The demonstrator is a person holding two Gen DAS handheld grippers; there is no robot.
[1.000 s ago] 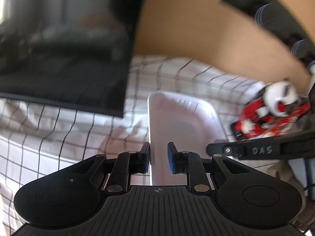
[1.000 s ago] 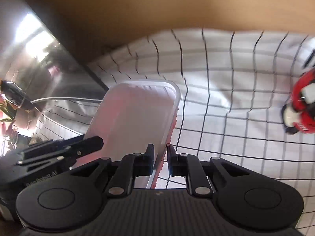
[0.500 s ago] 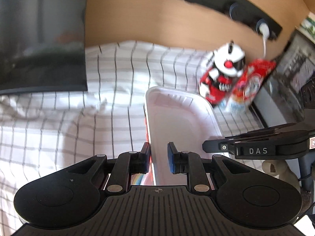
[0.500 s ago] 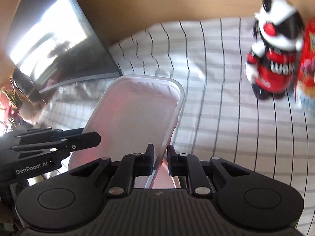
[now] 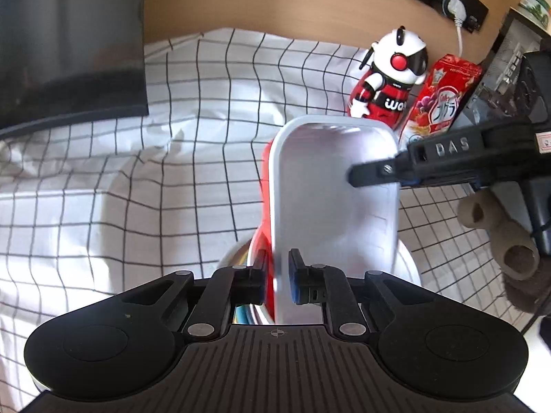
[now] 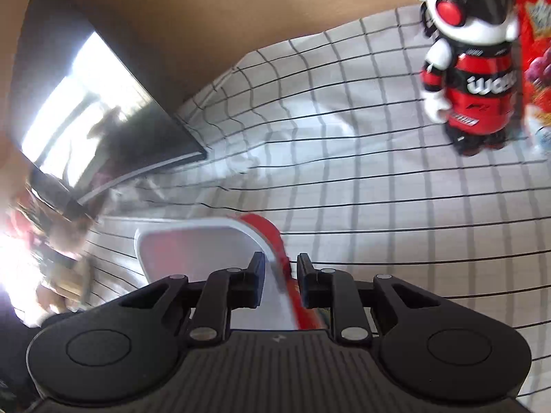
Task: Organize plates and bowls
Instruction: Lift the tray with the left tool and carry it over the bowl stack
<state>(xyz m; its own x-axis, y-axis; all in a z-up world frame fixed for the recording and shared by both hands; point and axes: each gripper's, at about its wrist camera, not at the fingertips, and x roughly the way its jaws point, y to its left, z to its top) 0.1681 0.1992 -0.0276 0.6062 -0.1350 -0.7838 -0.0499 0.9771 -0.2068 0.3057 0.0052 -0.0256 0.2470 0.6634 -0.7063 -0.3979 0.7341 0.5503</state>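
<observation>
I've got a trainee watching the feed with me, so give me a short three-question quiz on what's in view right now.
1. True or false: the left hand-held gripper and the right hand-held gripper each clamp a rim of the same white tray.
2. What colour is the tray's underside?
3. Which stands next to the red snack bag? A) the toy figure B) a kettle C) a vase

Key: 1 true; 2 red; 3 A
</observation>
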